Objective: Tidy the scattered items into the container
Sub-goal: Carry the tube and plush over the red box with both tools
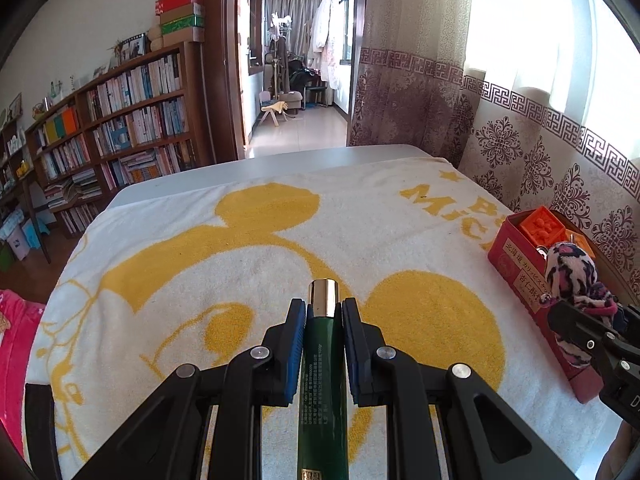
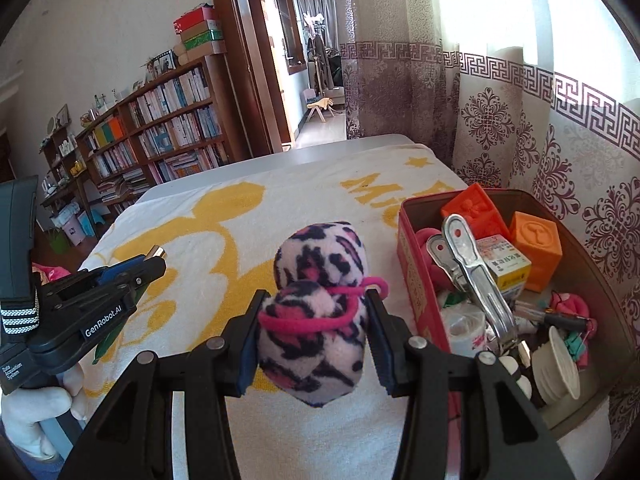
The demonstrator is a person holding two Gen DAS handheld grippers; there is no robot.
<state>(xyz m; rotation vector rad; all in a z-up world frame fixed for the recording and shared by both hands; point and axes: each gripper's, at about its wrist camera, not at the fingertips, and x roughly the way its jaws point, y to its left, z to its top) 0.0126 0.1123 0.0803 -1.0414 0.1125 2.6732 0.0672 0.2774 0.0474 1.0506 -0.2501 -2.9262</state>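
Right wrist view alone shows the tin's clutter; right tongs clamp the plush, left tongs a tube.

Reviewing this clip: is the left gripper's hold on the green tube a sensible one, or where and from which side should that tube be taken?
Sensible. The left gripper pinches the green tube across its narrow round body just below the gold cap, one pad on each side, tube running along the fingers. The slim, straight barrel favours that side-on pinch; the smooth cap looks likelier to slip.
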